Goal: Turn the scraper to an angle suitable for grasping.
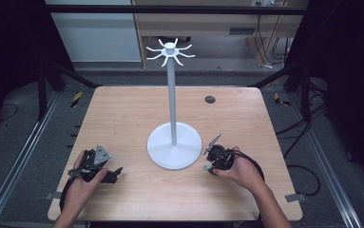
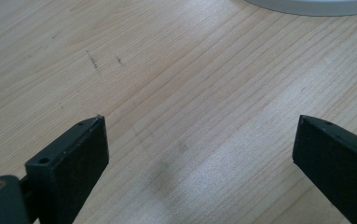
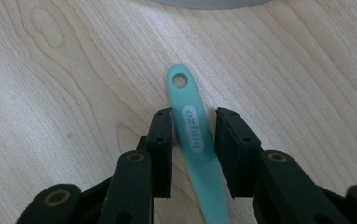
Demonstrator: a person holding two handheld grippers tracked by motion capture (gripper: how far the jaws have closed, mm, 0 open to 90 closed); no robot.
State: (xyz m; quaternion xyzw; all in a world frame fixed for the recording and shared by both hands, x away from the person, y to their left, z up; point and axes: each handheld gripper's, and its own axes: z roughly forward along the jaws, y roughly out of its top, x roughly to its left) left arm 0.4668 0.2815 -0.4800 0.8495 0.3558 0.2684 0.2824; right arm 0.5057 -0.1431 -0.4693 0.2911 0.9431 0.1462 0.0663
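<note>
Pinching a teal handle [image 3: 194,135] (hole at tip), right tongs [image 3: 194,140] close in; left tongs [image 2: 199,140] gape wide.

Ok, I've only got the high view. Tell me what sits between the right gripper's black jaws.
Observer: A slim mint-green plastic handle with a hole at its tip runs between the jaws of the right gripper. They stand close on both sides, but I cannot tell whether they pinch it.
Operator: Give me its heading.
Observer: The holed tip points toward the white round base of the stand.
Operator: Now report the left gripper.
Observer: The left gripper has its jaws wide apart, with bare light wooden table between them.
</note>
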